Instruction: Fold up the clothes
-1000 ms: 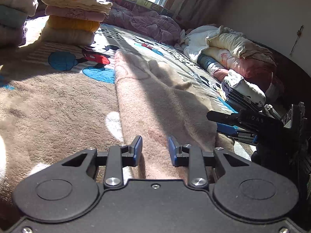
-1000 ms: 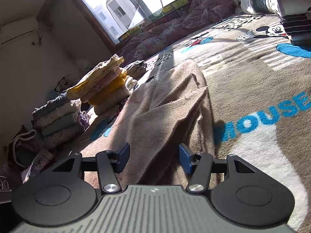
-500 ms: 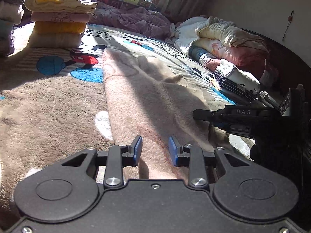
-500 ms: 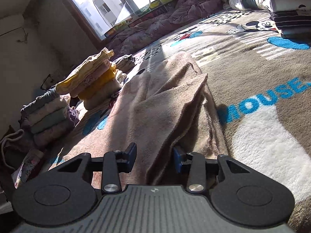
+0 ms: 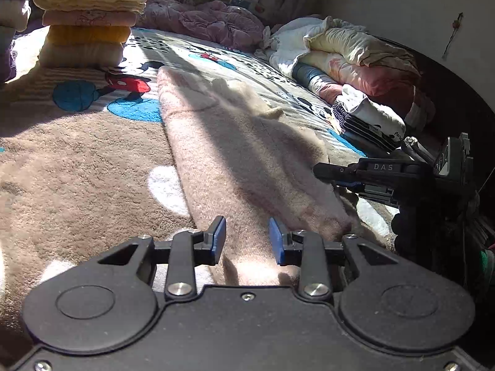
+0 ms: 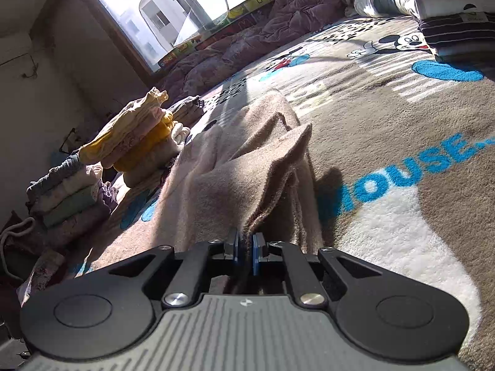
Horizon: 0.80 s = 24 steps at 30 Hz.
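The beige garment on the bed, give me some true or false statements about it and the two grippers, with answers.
1. The right gripper has its jaws closed on the beige garment. True.
2. The left gripper is clamped on the garment. False: its jaws stand open, the fabric lying between them.
3. The garment lies on a Mickey Mouse blanket. True.
4. The folded stack rests on top of the garment. False: it sits apart, beyond it on the blanket.

Strong sunlight came through a large window (image 6: 191,9) and fell in bright patches on the brown cartoon-printed blanket (image 6: 402,123) covering the bed. A purple quilt (image 5: 204,21) lay crumpled below the window. The plain wall (image 5: 417,6) stayed in shade.
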Tool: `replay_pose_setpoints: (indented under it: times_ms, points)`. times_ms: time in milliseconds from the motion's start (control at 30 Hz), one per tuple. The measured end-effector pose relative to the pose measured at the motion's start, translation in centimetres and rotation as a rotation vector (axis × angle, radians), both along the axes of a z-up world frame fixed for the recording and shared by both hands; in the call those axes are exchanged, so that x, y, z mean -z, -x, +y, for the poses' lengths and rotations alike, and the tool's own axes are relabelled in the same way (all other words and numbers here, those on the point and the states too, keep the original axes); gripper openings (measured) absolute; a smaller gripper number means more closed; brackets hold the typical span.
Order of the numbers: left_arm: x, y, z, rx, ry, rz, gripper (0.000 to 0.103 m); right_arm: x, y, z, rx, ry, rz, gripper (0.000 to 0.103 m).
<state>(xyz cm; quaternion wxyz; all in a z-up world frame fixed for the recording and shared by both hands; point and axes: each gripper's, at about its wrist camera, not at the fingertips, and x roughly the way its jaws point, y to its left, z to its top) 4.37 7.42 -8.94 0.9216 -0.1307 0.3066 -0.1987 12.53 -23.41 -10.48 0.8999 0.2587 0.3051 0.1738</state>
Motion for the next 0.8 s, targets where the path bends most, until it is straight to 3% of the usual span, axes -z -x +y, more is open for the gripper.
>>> replay_pose_setpoints:
  times_ms: [100, 133, 233, 300, 467, 600, 733, 800]
  points:
    - [-0.4, -0.2, 0.7, -0.022, 0.027, -0.02, 0.03, 0.4, 0.6, -0.5, -0.001, -0.035, -0.012, 0.014]
    - [-0.6, -0.1, 0.2, 0.005, 0.001, -0.034, 0.032, 0.5, 0.7, -0.7, -0.001, -0.057, -0.007, 0.014]
    - [-1.1, 1.1, -2.5, 0.13, -0.124, -0.124, 0.053, 0.7, 1.1, -1.5, -0.012, -0.127, 0.004, 0.016]
    - [-1.0, 1.9, -4.8, 0.216, -0.212, -0.181, 0.057, 0.7, 1.1, -1.6, -0.041, -0.146, -0.001, 0.022]
    - [0.6, 2.4, -10.0, 0.331, -0.403, -0.227, 0.058, 1.6, 0.8, -2.3, -0.069, -0.268, -0.001, 0.034]
    - [2.2, 2.2, -12.9, 0.336, -0.619, -0.284, 0.057, 1.7, 0.7, -2.6, -0.082, -0.305, -0.007, 0.034]
    - [3.2, 1.9, -14.0, 0.343, -0.721, -0.32, 0.056, 1.7, 0.6, -2.8, -0.093, -0.319, -0.014, 0.034]
    - [3.3, 1.7, -13.9, 0.335, -0.716, -0.319, 0.045, 1.8, 0.6, -2.8, -0.094, -0.317, -0.016, 0.034]
